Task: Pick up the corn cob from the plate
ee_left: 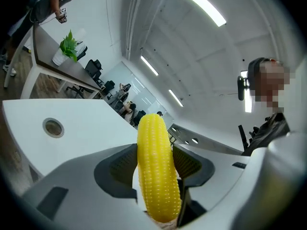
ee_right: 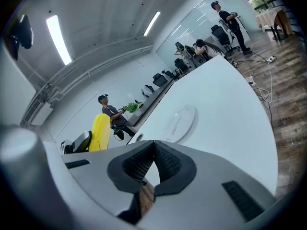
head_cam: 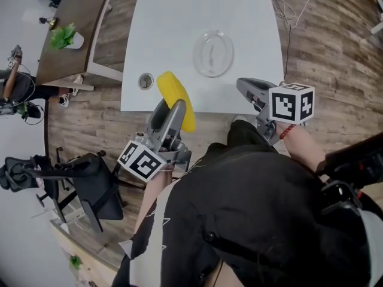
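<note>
The yellow corn cob point(head_cam: 176, 100) stands upright between the jaws of my left gripper point(head_cam: 173, 113), lifted at the near edge of the white table point(head_cam: 173, 23). In the left gripper view the corn cob point(ee_left: 156, 166) fills the gap and both pads press on its sides. The clear glass plate point(head_cam: 213, 53) lies bare on the table, right of the cob and beyond it. My right gripper point(head_cam: 250, 90) hovers at the table's near edge below the plate, jaws shut with nothing held. From the right gripper view the plate point(ee_right: 181, 122) lies ahead and the corn cob point(ee_right: 100, 131) shows at left.
A round grommet hole point(head_cam: 145, 81) sits in the table near its front left corner. A dark wooden desk point(head_cam: 72, 23) with a small green plant point(head_cam: 64, 36) stands to the left. Black office chairs point(head_cam: 84, 184) stand on the wooden floor at lower left.
</note>
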The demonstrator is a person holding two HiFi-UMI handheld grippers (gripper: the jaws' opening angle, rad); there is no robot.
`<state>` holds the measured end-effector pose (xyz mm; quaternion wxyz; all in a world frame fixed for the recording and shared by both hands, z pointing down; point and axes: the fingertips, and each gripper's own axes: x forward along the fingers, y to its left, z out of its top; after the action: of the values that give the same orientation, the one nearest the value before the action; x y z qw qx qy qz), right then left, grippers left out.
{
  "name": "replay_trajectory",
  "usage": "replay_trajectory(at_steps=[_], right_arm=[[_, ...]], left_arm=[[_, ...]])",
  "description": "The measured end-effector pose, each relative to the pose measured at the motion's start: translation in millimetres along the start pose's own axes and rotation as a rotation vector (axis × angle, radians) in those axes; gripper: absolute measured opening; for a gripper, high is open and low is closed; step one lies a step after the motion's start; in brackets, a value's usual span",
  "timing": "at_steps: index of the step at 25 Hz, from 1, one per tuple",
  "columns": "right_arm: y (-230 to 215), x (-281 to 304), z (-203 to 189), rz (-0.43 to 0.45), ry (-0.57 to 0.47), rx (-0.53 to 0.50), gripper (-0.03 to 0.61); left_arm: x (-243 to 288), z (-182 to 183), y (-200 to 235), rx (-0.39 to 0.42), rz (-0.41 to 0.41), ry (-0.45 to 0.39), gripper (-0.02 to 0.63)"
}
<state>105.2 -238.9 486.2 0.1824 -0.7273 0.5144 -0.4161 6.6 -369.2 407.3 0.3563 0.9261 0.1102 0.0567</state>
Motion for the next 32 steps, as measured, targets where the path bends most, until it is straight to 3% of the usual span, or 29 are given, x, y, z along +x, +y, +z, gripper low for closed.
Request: replay_trajectory(at_steps=[9, 13, 16, 24, 32], right_arm=[[59, -6, -40, 0.058, -0.043, 0.024, 0.015], [74, -23, -68, 0.028, -0.037, -0.002, 0.015], [71, -34, -76, -0.011, -0.055, -0.005, 0.015], [57, -47, -92, -0.083, -0.059, -0.015, 0.015], [53, -58, -87, -0.118, -0.056, -0.044, 0.015]], left_arm=[[-76, -6, -21, -0.016, 0.002, -0.08, 0.238], [-106, -20, -26, -0.037, 0.07, -0.062, 0.238], [-117, -32, -22, -0.04, 0.121, -0.023, 0.238], [-129, -51, -22, -0.08, 0.083, -0.026, 0.238], [-128, -59, -21, -0.109, 0.096, -0.03, 0.238]])
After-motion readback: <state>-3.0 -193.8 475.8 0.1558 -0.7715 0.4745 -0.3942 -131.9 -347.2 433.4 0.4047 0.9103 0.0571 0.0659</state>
